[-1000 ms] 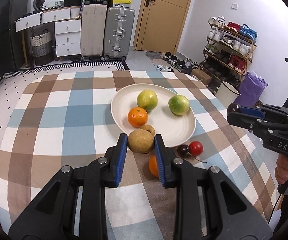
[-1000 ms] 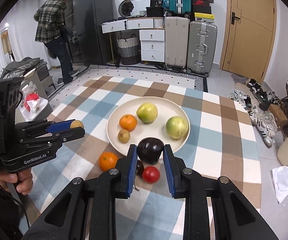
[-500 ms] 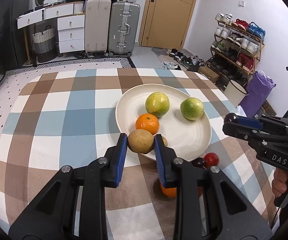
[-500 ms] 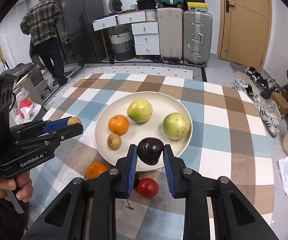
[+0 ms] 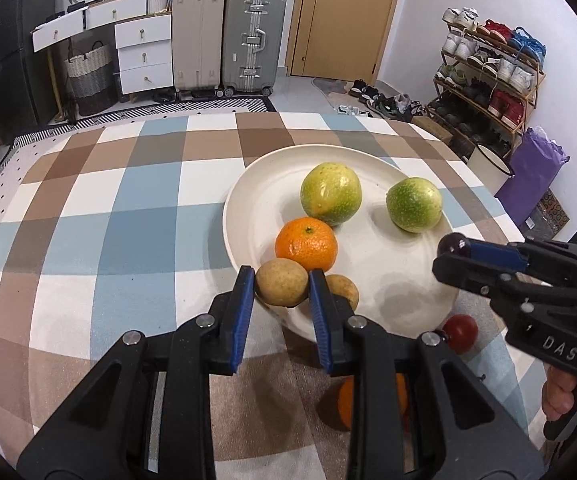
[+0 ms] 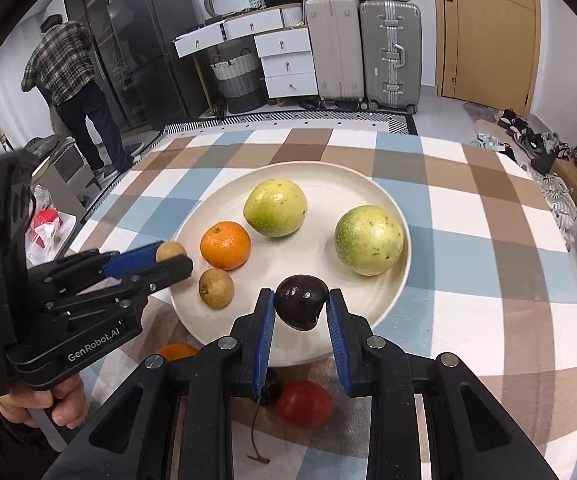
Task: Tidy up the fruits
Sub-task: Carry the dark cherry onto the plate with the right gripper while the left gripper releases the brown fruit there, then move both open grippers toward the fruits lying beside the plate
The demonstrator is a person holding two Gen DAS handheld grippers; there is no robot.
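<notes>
A checked tablecloth [image 5: 88,240] carries a cream plate [image 6: 328,184]. The left gripper [image 5: 282,280] clamps a small brown fruit [image 5: 282,282] above the plate's near rim; the right gripper [image 6: 301,304] clamps a dark plum [image 6: 300,300] likewise. Both tilt steeply downward. This looks like the placing step: lower onto bare plate, then release.

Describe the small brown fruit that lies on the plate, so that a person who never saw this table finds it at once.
Find the big cream plate on the checked tablecloth. On the plate's near left part, just in front of the orange, lies the small brown fruit. It is the smallest and only brown fruit resting there; a similar one beside it is held in the left gripper.
</notes>
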